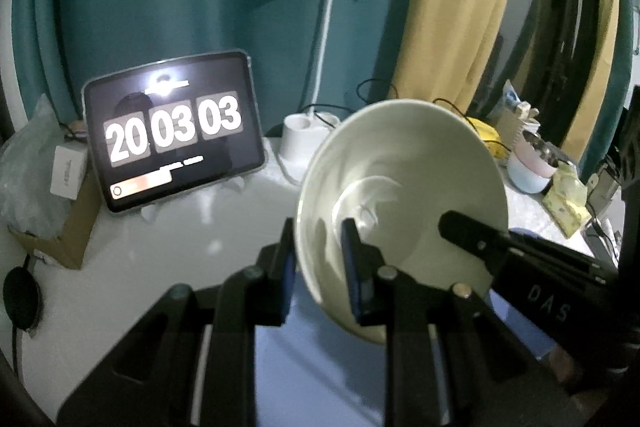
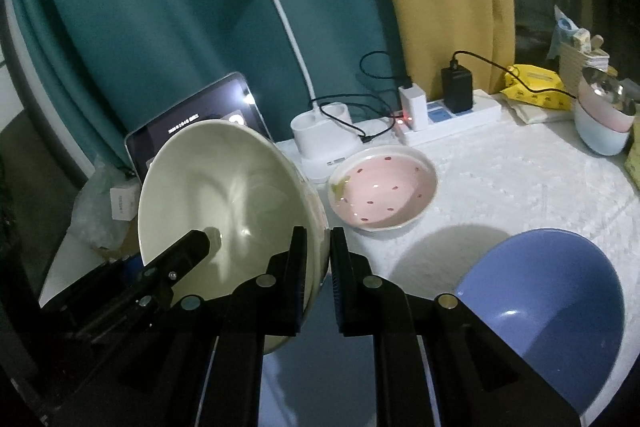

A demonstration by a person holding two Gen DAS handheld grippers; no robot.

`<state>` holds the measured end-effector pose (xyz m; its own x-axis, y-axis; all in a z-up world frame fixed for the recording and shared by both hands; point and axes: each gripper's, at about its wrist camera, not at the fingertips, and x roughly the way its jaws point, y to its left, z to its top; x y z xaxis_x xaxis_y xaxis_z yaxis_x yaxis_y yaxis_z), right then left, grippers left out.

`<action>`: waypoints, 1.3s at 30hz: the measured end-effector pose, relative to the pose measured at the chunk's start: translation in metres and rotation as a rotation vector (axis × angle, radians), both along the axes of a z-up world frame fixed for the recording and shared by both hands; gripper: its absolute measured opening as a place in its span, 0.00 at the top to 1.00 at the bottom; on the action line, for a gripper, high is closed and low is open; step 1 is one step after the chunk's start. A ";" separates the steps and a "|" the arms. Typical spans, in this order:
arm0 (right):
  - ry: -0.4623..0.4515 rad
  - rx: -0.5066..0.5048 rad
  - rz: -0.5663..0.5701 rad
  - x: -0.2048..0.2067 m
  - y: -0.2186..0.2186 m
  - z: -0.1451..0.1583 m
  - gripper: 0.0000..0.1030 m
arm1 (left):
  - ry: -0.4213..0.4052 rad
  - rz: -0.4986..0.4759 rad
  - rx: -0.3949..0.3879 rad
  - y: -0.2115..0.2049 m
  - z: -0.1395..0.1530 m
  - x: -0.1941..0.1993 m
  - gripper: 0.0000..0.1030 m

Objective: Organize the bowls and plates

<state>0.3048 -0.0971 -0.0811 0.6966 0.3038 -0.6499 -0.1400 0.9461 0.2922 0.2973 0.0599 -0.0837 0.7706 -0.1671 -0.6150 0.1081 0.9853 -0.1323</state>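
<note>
A pale cream bowl is held tilted above the table by both grippers. My left gripper is shut on its left rim, one finger inside and one outside. My right gripper is shut on its right rim. Each view shows the other gripper's finger reaching into the bowl. A pink dotted bowl sits on the table behind. A blue bowl sits at the right, near the front.
A tablet clock leans at the back left beside a cardboard box. A white desk lamp, a power strip with chargers, a yellow pack and stacked small bowls line the back.
</note>
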 end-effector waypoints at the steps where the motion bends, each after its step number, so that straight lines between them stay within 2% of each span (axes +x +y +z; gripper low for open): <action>1: -0.002 0.002 -0.002 -0.002 -0.003 0.000 0.88 | -0.001 -0.003 0.000 -0.003 0.001 -0.002 0.79; 23: -0.004 0.039 -0.079 -0.044 -0.092 0.002 0.88 | 0.006 -0.096 0.012 -0.089 0.010 -0.029 0.79; 39: 0.043 0.055 -0.139 -0.064 -0.144 -0.018 0.88 | 0.054 -0.163 0.030 -0.142 -0.008 -0.038 0.79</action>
